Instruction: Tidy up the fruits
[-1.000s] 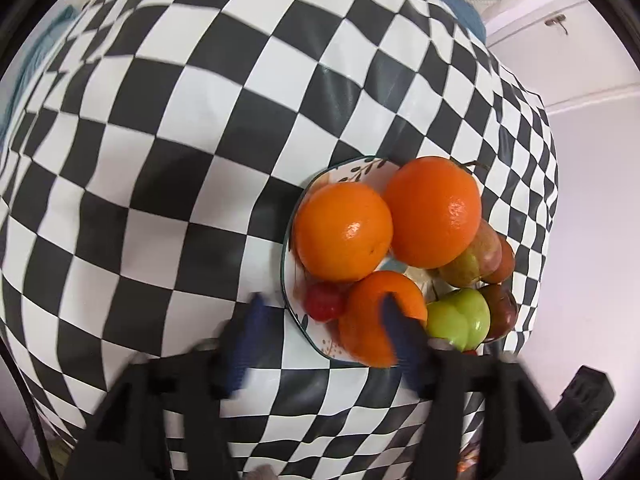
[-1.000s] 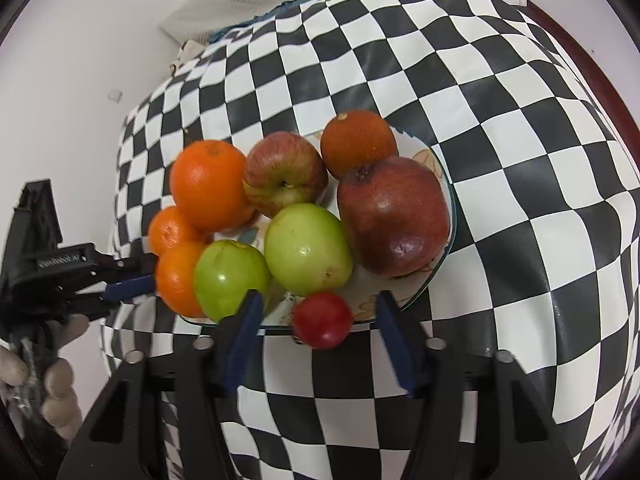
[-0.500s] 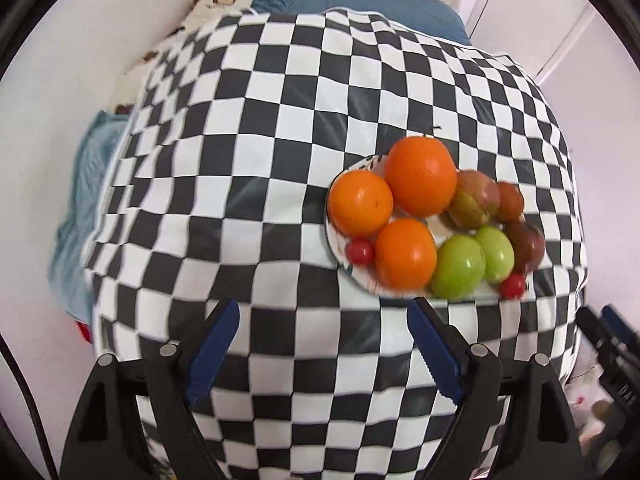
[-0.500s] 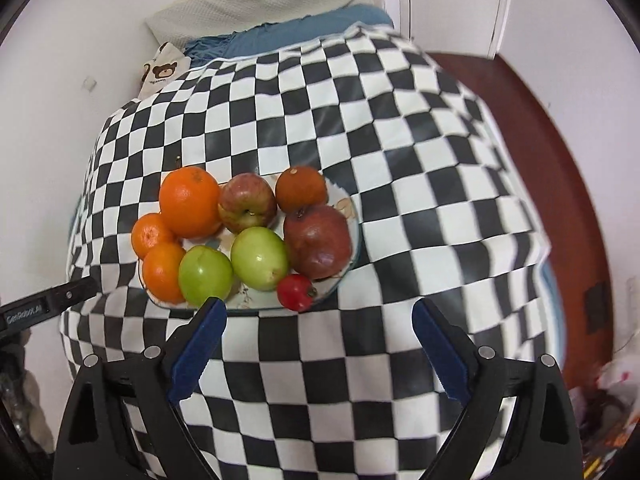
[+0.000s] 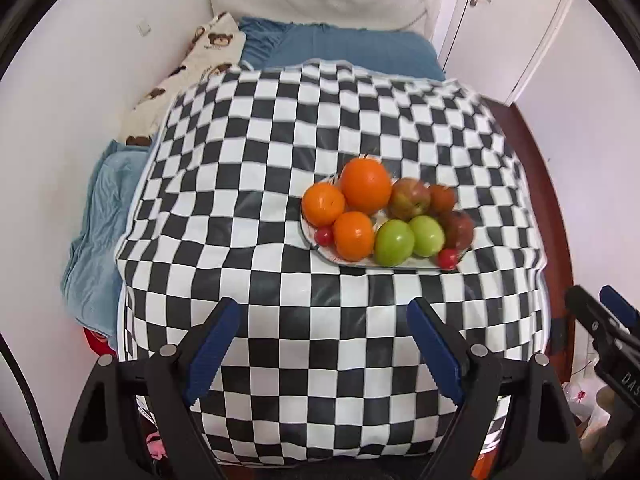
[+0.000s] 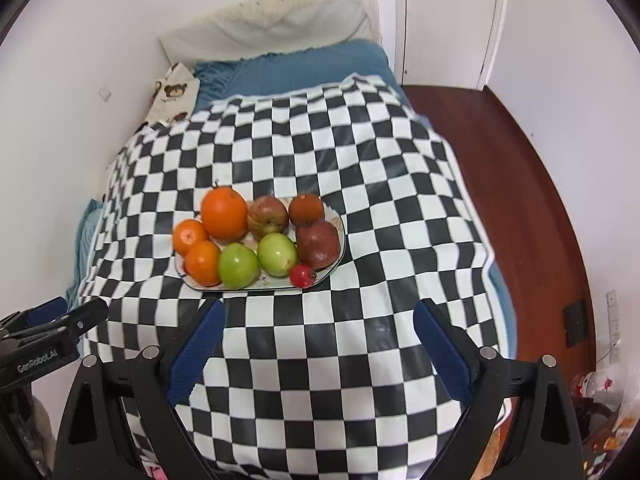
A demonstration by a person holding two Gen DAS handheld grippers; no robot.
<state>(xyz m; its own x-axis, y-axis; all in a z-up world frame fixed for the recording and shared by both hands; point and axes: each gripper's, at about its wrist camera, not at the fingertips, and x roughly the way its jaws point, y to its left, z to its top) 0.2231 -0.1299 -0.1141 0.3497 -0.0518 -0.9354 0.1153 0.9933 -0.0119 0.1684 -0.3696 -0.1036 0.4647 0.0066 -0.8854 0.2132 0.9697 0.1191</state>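
Looking pretty much done here, all the fruits sit piled on the plate (image 6: pixel 338 258) on the checkered worktop (image 6: pixel 360 160), both the left hand-held gripper (image 5: pixel 322 344) and right hand-held gripper (image 6: pixel 318 346) spread wide, empty, well apart from it, so next is probably just a check.

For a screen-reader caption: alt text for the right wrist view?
A plate piled with oranges, green apples and darker fruit sits on a checkered cloth. The open right gripper hangs nearer the camera, holding nothing.
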